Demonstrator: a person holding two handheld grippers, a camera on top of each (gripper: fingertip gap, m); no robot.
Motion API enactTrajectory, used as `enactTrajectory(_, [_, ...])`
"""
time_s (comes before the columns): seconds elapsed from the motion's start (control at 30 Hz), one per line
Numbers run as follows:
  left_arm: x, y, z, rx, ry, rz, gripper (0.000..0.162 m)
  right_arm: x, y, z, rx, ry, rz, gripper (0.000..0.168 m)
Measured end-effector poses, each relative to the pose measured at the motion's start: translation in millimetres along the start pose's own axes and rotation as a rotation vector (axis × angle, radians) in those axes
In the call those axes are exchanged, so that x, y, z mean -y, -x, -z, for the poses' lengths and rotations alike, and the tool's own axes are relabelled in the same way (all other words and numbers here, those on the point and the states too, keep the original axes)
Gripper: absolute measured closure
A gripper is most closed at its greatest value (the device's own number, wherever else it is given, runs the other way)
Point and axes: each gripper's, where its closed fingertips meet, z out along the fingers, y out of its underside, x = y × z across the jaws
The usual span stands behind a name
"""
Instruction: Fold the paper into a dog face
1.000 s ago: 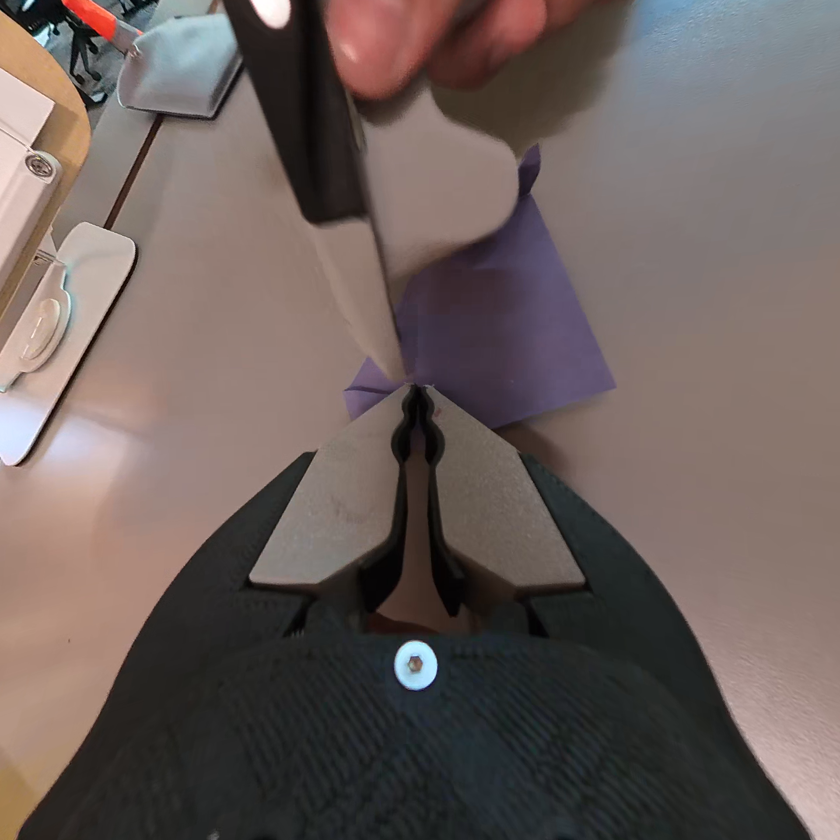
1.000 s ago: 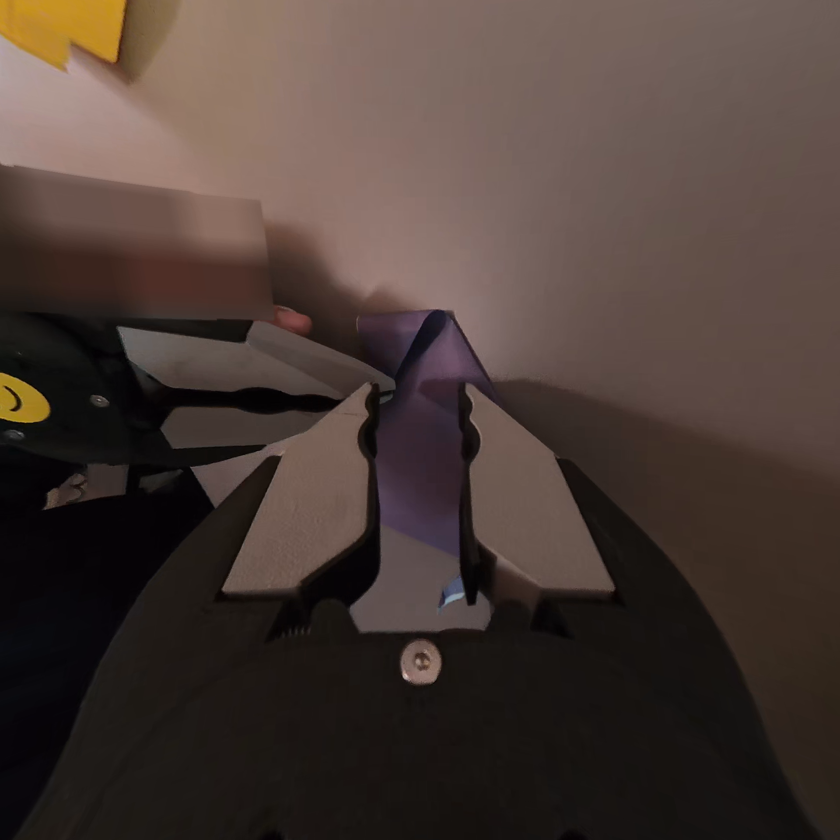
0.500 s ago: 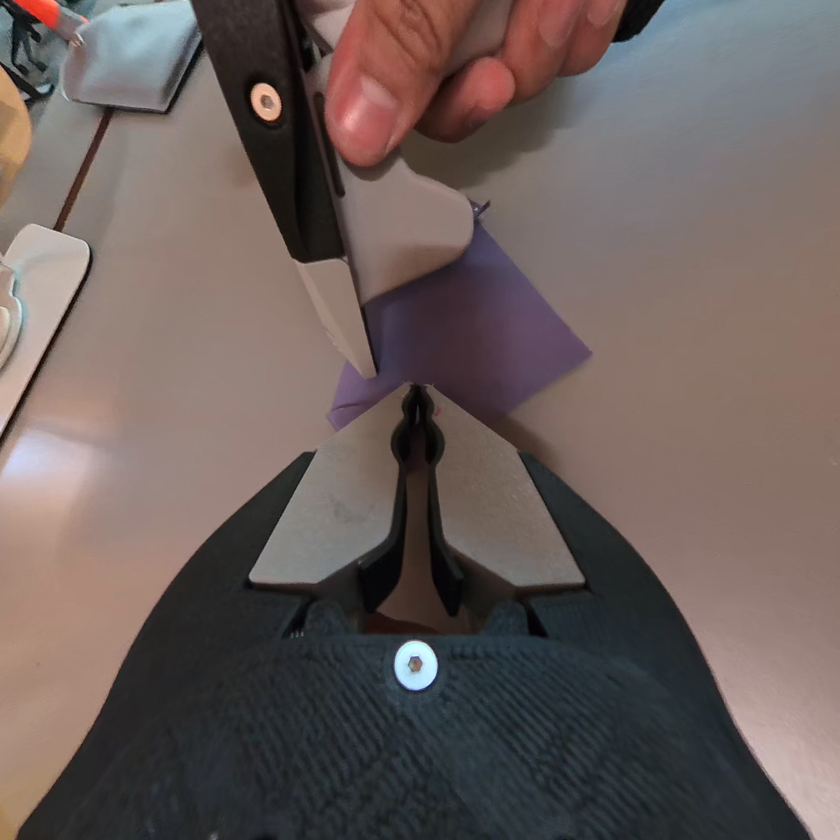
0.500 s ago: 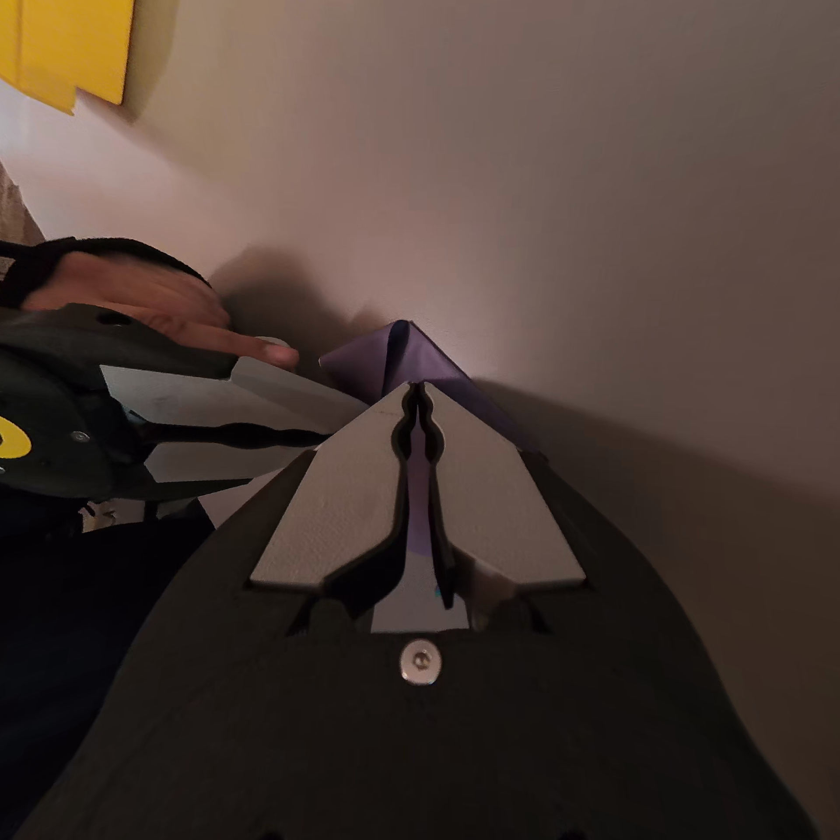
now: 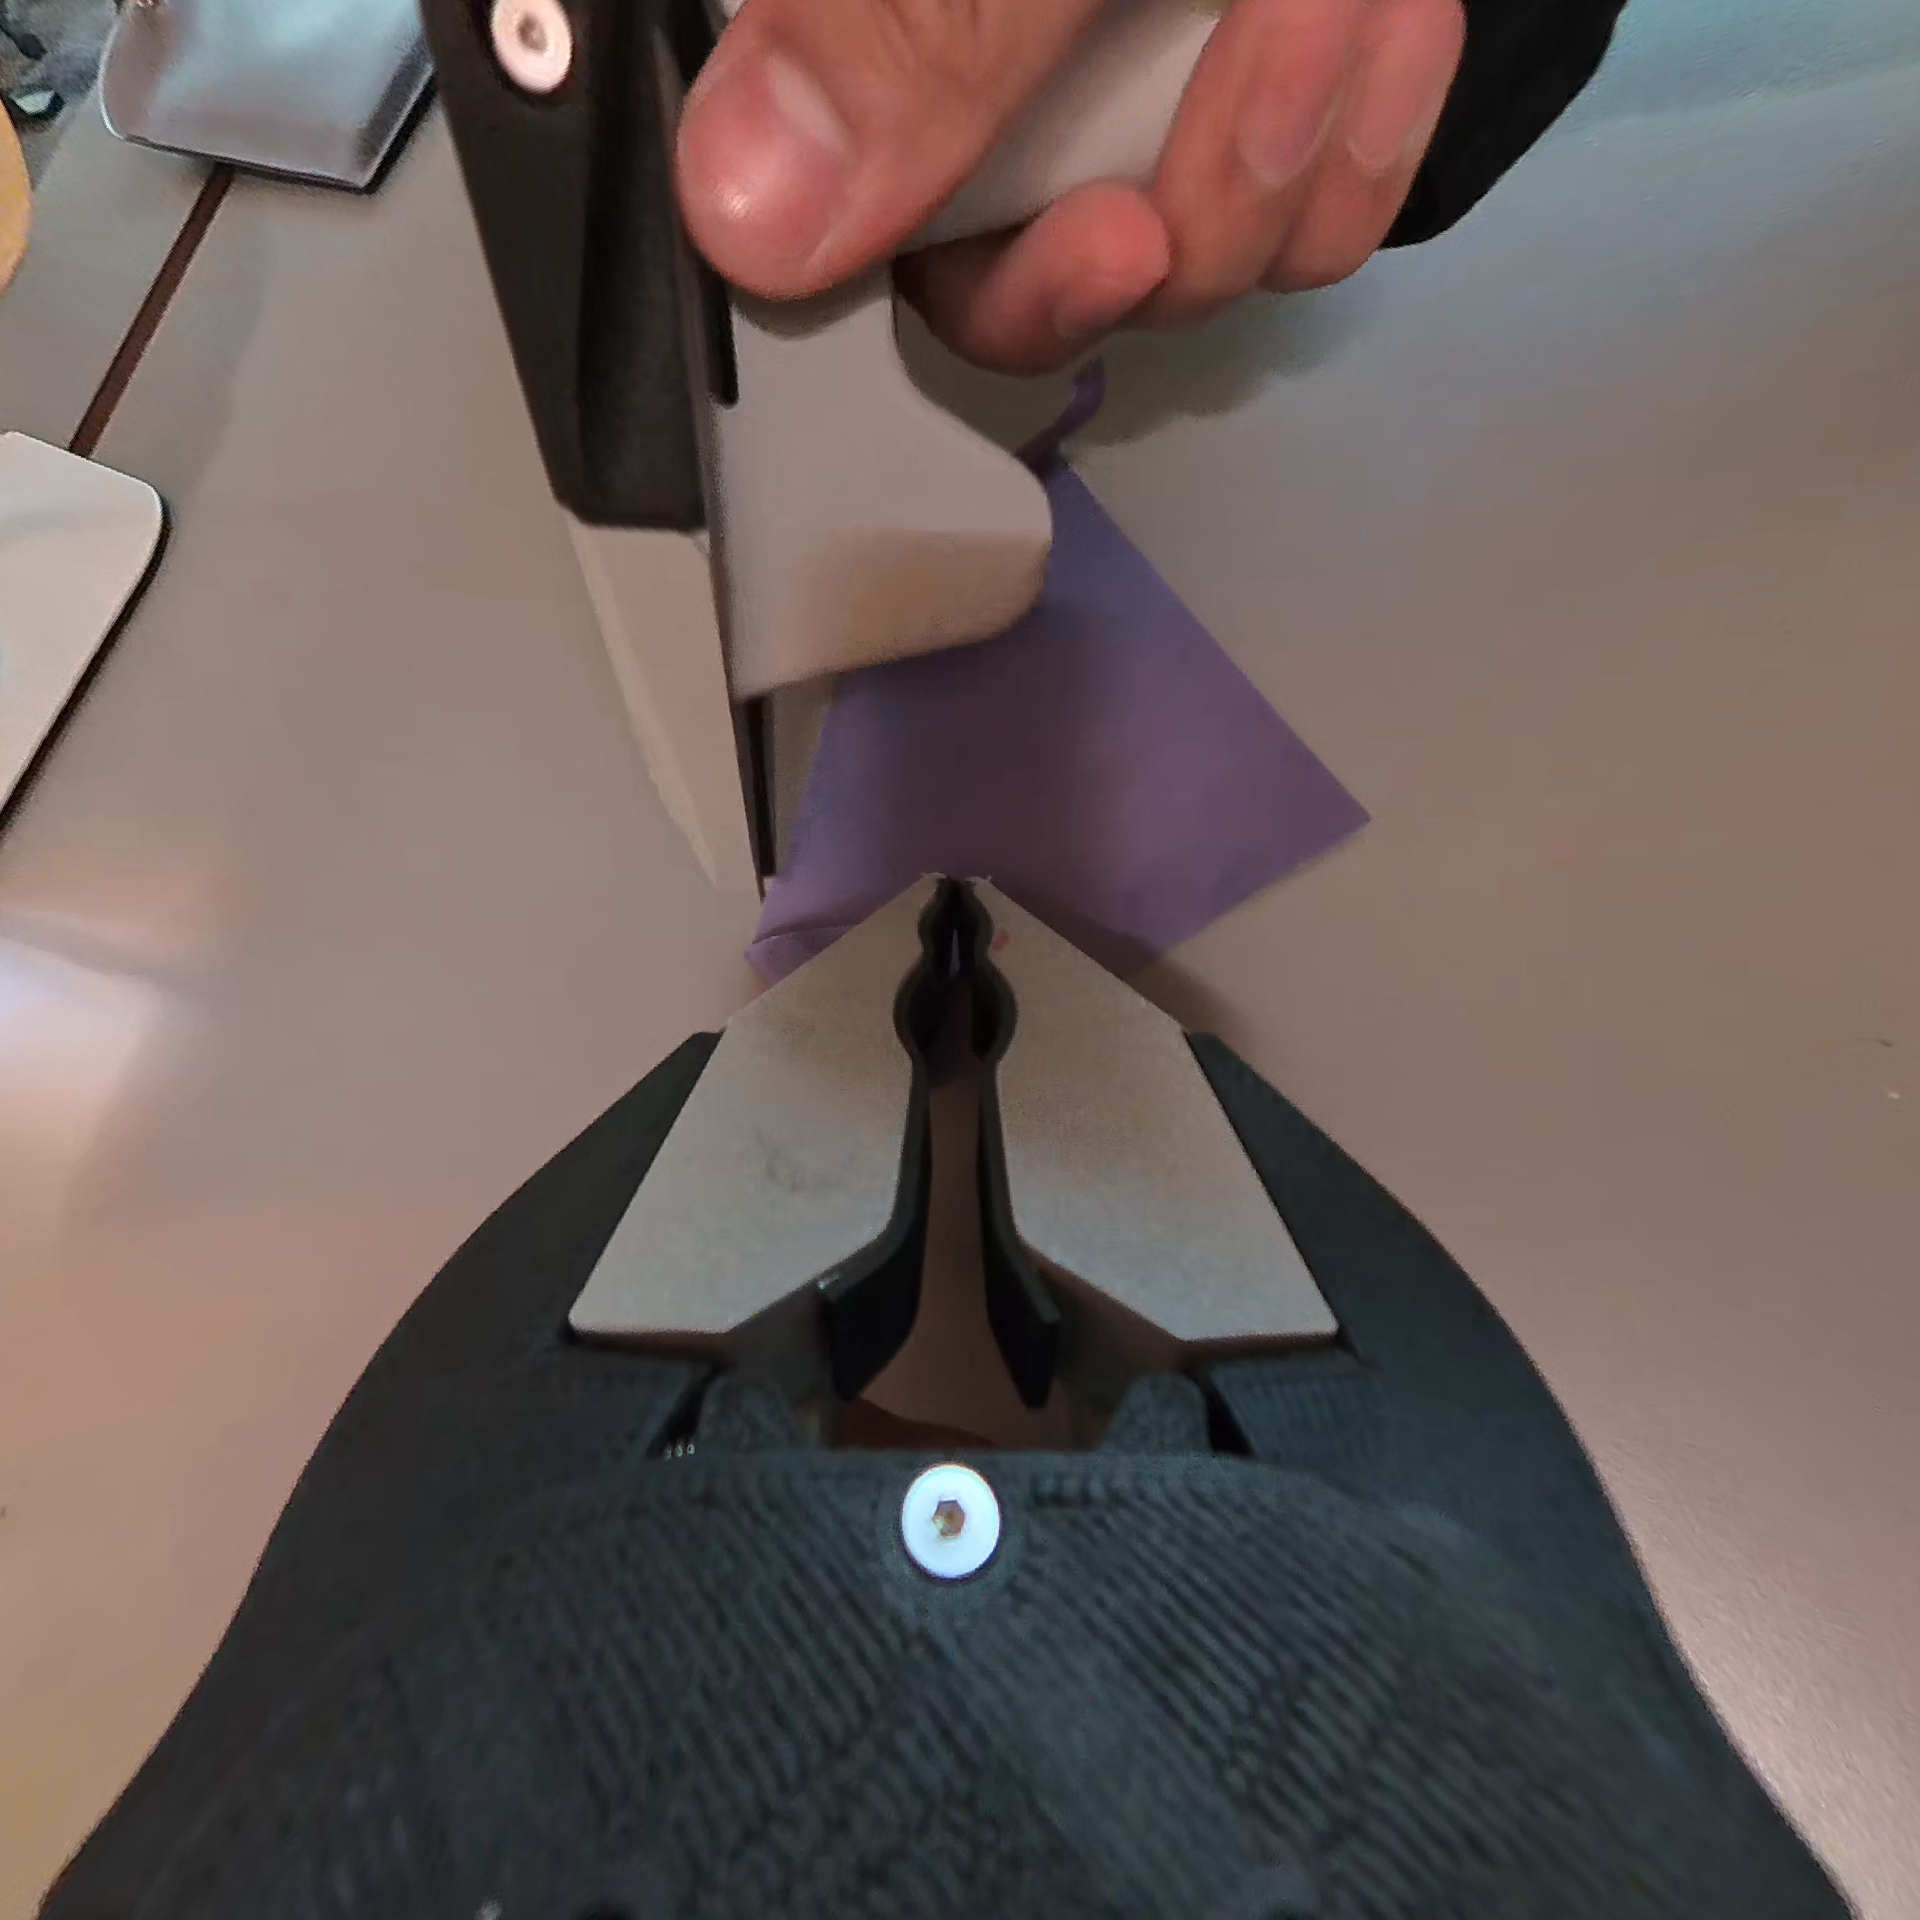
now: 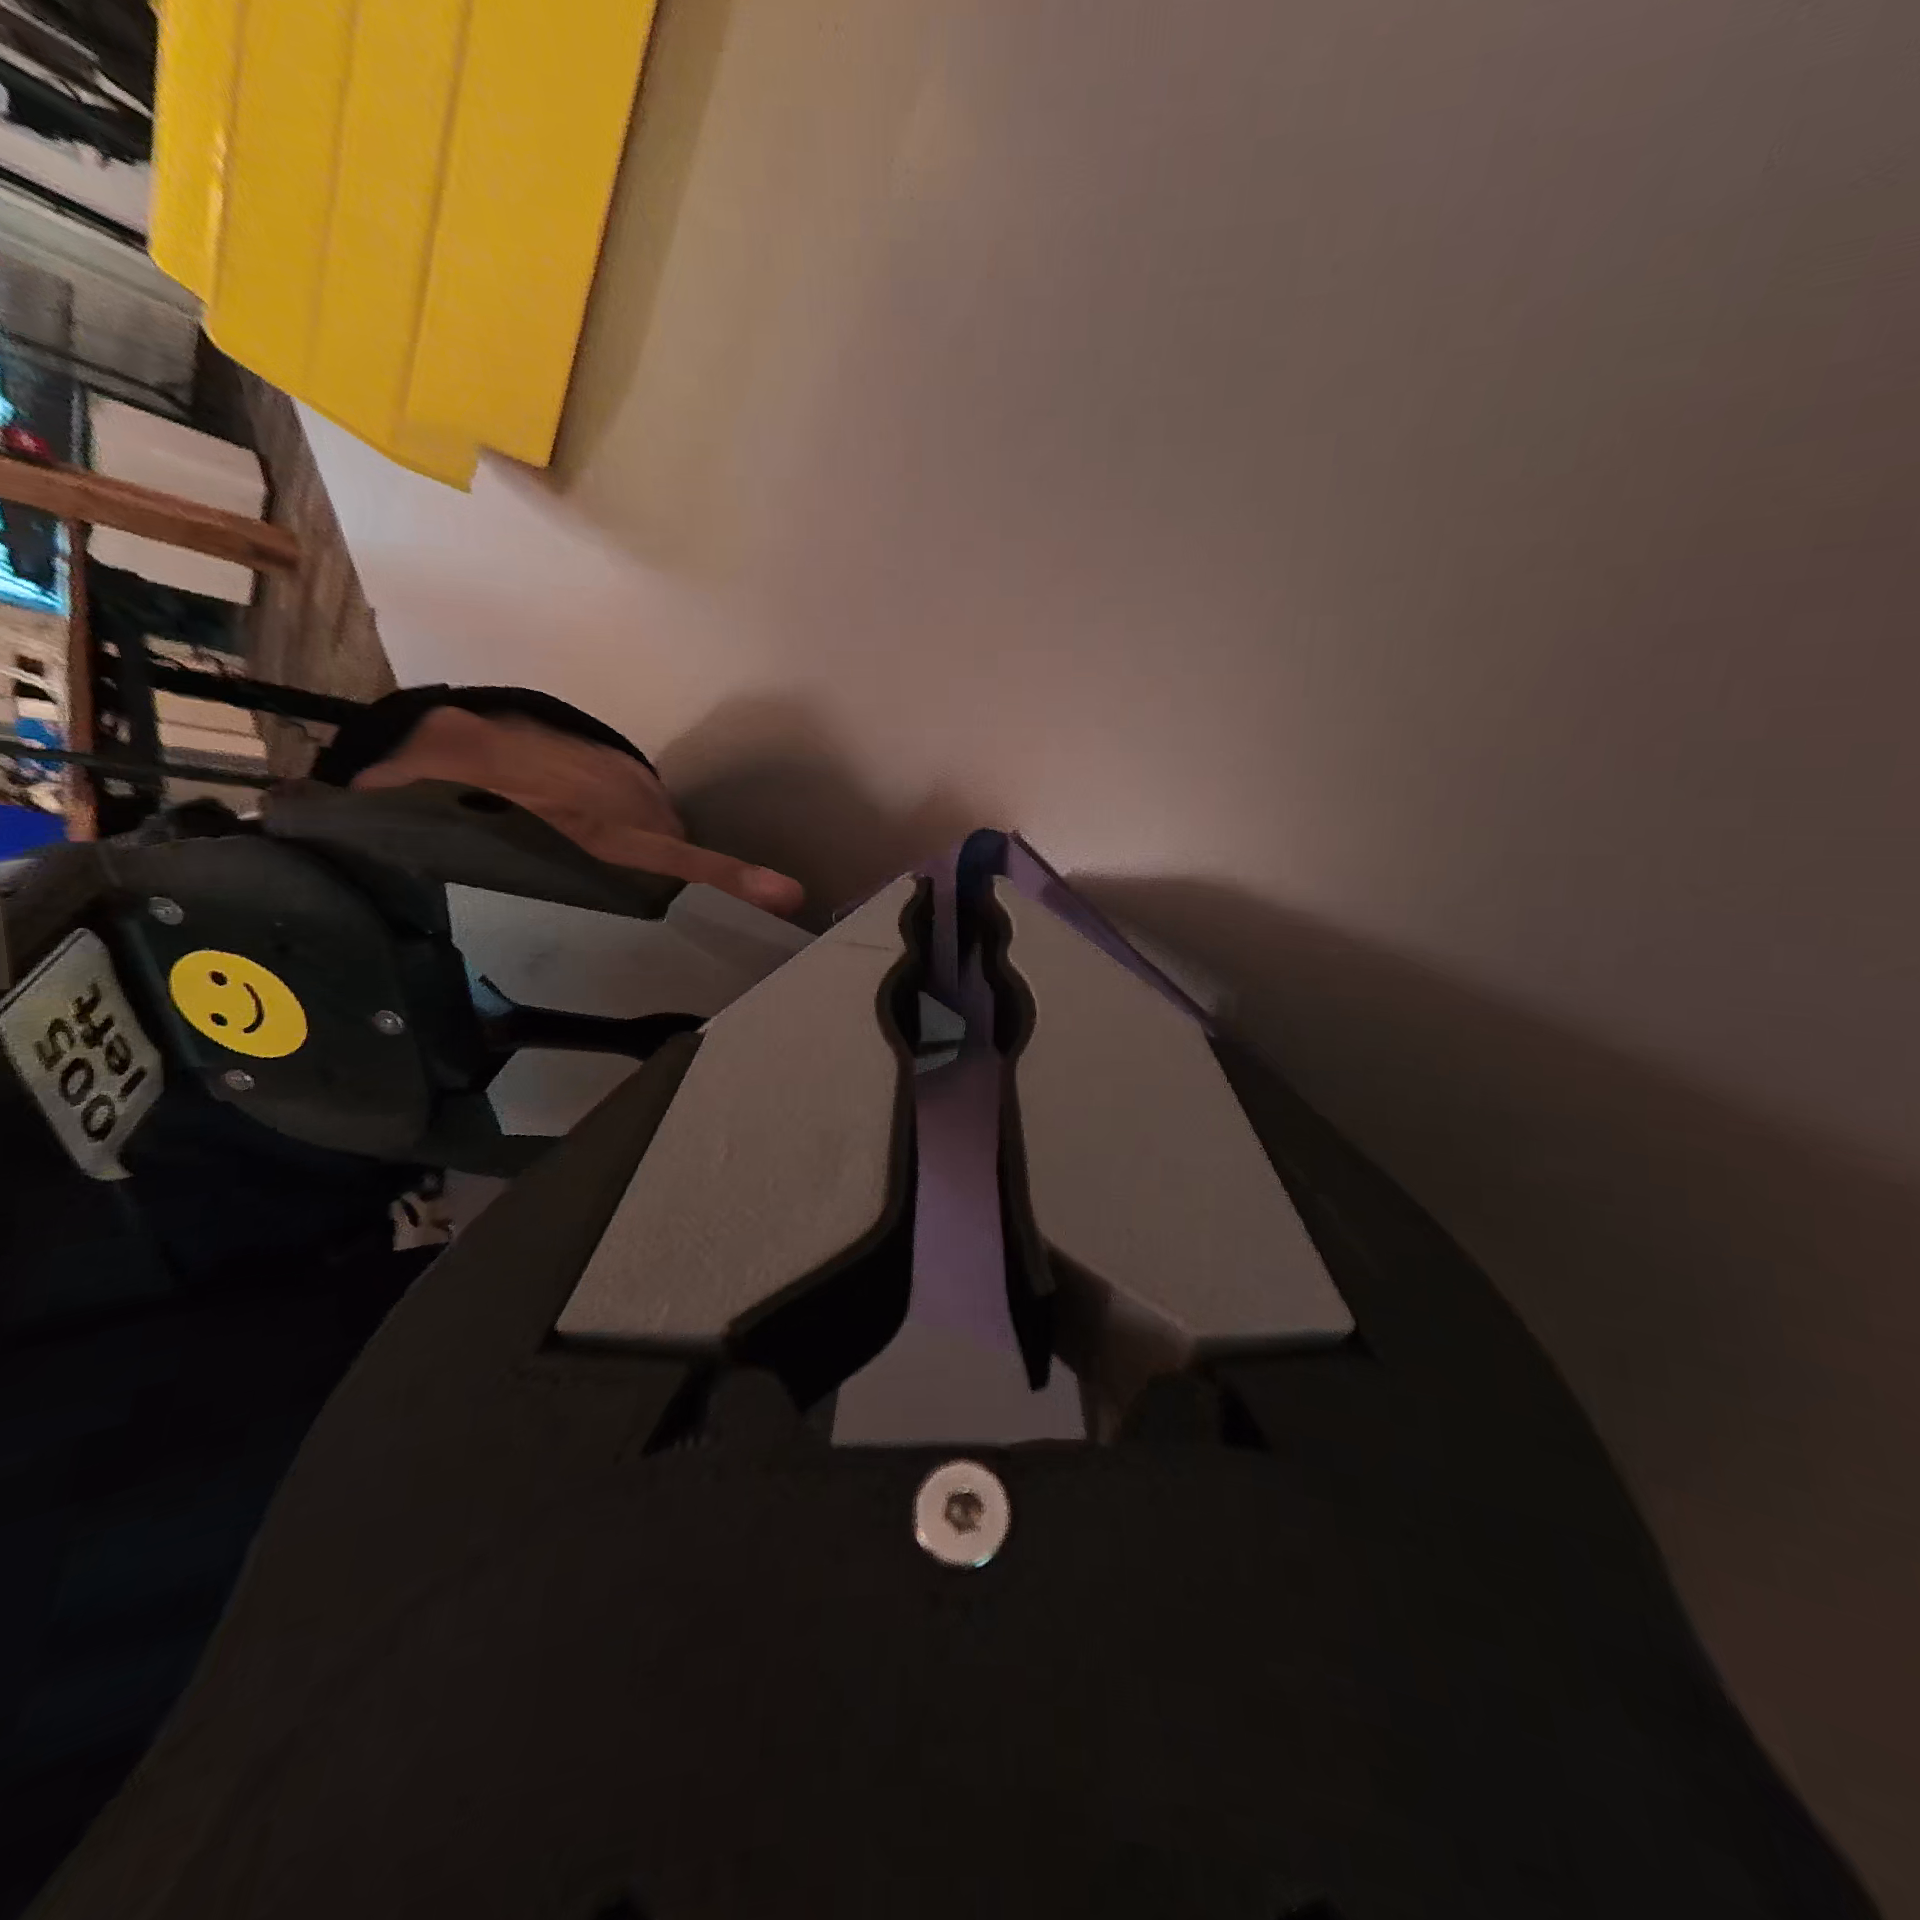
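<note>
Between the pressed-together jaws of the left gripper (image 5: 958, 883), the near corner of the purple paper (image 5: 1081, 769) is pinched against the table (image 5: 1558, 623). Just beyond, the right gripper (image 6: 961, 883) stands nearly closed on a raised fold of the same sheet, gripped by a hand (image 5: 1039, 156)

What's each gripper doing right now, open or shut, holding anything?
Left gripper: shut, pressing on the near edge of the purple paper.
Right gripper: shut on the purple paper's raised flap.
</note>
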Motion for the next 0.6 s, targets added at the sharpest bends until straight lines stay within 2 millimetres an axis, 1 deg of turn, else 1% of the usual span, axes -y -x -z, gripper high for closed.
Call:
enactTrajectory(0.07, [0.0, 0.1, 0.0, -0.001, 0.000, 0.002, 0.162, 0.5, 1.1, -5.5, -0.037, 0.030, 0.034, 0.160])
enactTrajectory(0.17, [-0.2, 0.2, 0.0, 0.001, 0.000, 0.000, 0.162, 3.6, 2.5, -10.0, -0.076, 0.052, 0.071, 0.159])
enactTrajectory(0.23, [-0.3, 0.2, -0.1, 0.003, 0.001, -0.002, 0.162, 2.1, -0.6, -12.2, -0.118, 0.081, 0.100, 0.157])
enactTrajectory(0.27, [-0.3, 0.3, -0.1, 0.004, 0.001, -0.004, 0.162, 0.6, -6.0, -12.7, -0.165, 0.100, 0.128, 0.157])
enactTrajectory(0.3, [-0.3, 0.2, -0.1, 0.005, 0.001, -0.005, 0.162, 0.1, -10.2, -12.9, -0.206, 0.113, 0.160, 0.161])
enactTrajectory(0.33, [-0.3, 0.3, -0.2, 0.006, 0.001, -0.006, 0.162, 0.1, -11.0, -12.9, -0.230, 0.120, 0.187, 0.163])
enactTrajectory(0.43, [-0.3, 0.3, -0.2, 0.006, 0.001, -0.006, 0.162, -0.4, -12.4, -13.3, -0.303, 0.152, 0.265, 0.164])
enactTrajectory(0.5, [-0.3, 0.3, -0.2, 0.006, 0.001, -0.006, 0.162, -0.2, -15.0, -13.1, -0.371, 0.180, 0.326, 0.168])
enactTrajectory(0.6, [-0.3, 0.3, -0.4, 0.007, 0.001, -0.007, 0.162, -0.5, -15.3, -13.0, -0.439, 0.224, 0.378, 0.168])
